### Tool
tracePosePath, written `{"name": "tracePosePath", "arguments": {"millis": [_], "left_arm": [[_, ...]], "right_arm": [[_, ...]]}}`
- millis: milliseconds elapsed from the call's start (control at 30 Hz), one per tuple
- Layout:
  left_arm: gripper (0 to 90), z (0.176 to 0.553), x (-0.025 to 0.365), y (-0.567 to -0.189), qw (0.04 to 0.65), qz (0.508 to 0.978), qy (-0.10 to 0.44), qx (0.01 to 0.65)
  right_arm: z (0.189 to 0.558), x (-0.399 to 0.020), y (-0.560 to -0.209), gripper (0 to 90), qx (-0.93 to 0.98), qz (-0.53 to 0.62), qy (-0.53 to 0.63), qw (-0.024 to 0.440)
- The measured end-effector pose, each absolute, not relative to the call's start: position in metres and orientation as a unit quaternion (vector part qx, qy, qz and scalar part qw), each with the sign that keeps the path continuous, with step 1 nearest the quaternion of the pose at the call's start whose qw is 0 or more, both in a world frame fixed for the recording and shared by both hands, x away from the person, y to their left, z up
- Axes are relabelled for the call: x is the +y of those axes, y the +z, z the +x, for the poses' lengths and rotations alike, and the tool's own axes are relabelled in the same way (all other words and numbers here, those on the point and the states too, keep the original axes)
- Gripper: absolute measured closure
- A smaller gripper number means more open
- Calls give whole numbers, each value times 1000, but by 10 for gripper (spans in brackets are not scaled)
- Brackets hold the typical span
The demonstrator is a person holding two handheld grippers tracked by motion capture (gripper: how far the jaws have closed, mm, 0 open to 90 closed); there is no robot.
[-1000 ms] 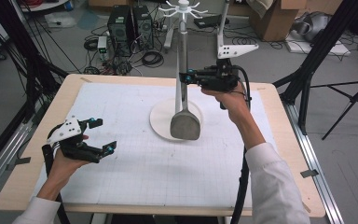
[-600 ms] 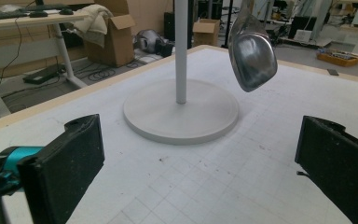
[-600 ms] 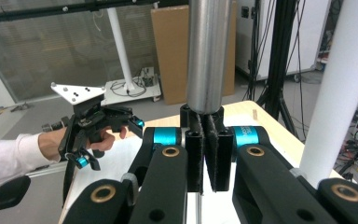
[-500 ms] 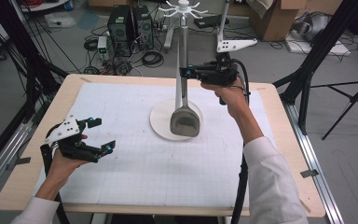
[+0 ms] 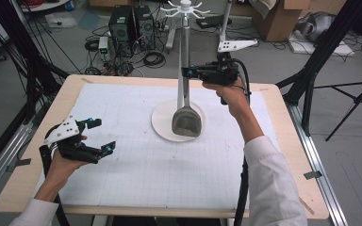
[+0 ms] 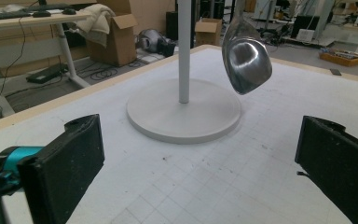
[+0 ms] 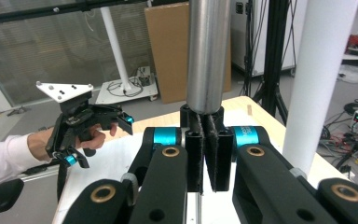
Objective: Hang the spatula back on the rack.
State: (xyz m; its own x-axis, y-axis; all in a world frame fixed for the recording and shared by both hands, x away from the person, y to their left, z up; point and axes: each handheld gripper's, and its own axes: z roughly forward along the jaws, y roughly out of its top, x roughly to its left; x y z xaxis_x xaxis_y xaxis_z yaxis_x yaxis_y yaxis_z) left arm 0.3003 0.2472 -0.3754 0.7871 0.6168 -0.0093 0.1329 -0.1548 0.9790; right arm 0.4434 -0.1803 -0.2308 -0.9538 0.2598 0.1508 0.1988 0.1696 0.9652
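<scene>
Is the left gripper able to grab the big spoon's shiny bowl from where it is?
Probably yes. The left gripper is open, and only bare table lies between it and the ladle, which the right gripper holds up beside the stand's pole.

No readable text, label, brand or number appears anywhere. The white mat (image 5: 136, 174) on the table carries only a printed grid, and the cardboard boxes (image 6: 116, 39) behind it show no legible marking.
</scene>
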Motion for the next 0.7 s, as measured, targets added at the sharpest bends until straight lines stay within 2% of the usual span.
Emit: {"name": "tracePosePath", "arguments": {"millis": [200, 333, 700], "left_arm": [[17, 301, 247, -377, 596, 734, 199, 258], [17, 301, 248, -376, 598, 732, 201, 258], [17, 302, 249, -380, 599, 730, 197, 264]], "right_arm": [[445, -181, -233, 855, 771, 161, 616, 35], [445, -181, -234, 749, 768, 167, 617, 39], [432, -190, -233, 634, 770, 178, 609, 68]]}}
